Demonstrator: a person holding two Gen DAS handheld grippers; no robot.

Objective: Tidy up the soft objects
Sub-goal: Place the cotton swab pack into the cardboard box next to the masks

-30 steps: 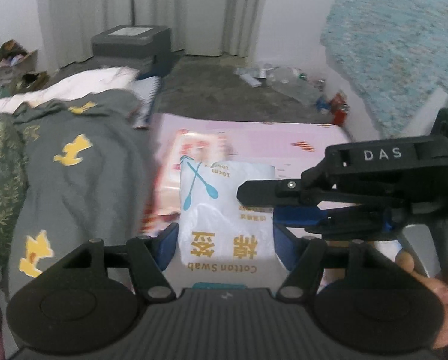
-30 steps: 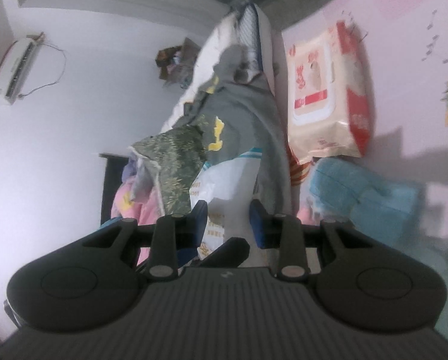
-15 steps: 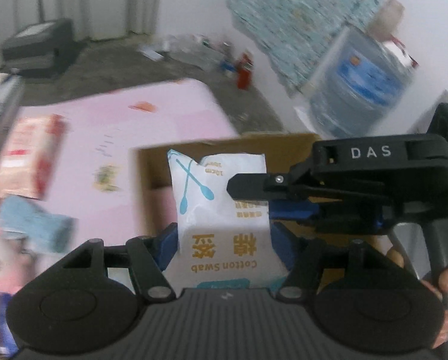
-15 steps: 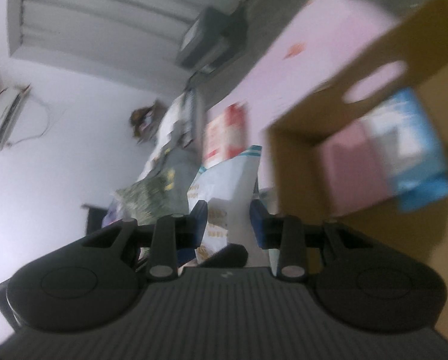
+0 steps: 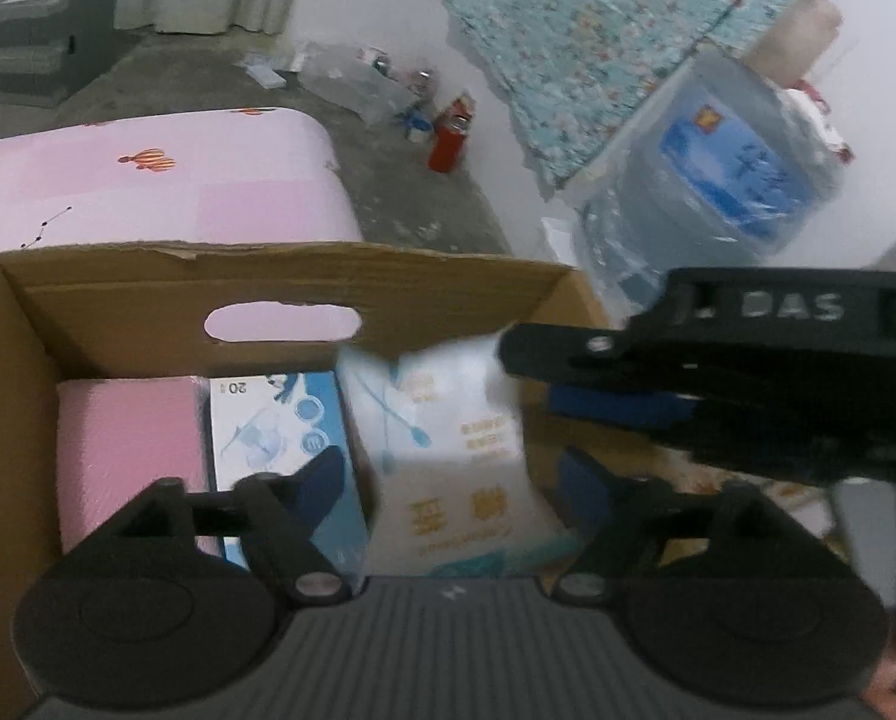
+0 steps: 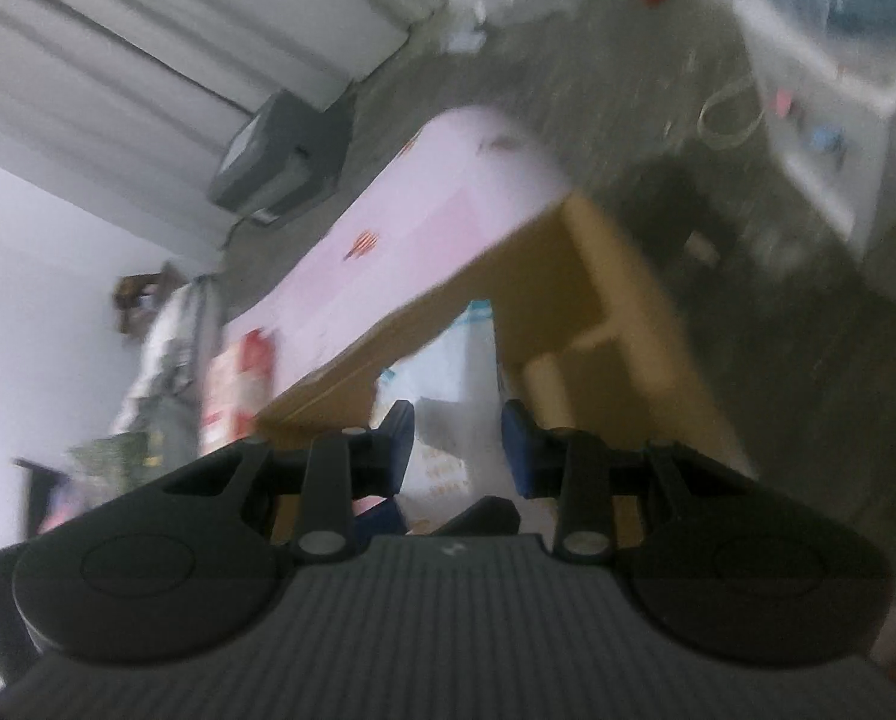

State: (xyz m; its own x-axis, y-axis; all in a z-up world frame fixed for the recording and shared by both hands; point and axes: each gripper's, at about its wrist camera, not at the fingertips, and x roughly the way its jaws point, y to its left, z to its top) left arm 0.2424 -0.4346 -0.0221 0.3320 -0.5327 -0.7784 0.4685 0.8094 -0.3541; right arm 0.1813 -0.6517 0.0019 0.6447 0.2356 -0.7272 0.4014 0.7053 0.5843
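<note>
A white cotton swab bag hangs inside the open cardboard box, just right of a blue-and-white pack and a pink pack that lie in the box. My left gripper straddles the bag's lower part; its jaws are opening and the pads stand off the bag's sides. My right gripper reaches in from the right and is shut on the bag's upper edge. In the blurred right wrist view the bag sits between the right gripper's blue pads, over the box.
The box stands on the floor against a pink mat. A large water jug and a teal blanket are at the right. A red can and litter lie beyond. A wipes pack lies on the mat.
Both grippers carried the cotton swab bag from over the mat to the box and lowered it inside. The left jaws have spread away from the bag; the right grip holds.
</note>
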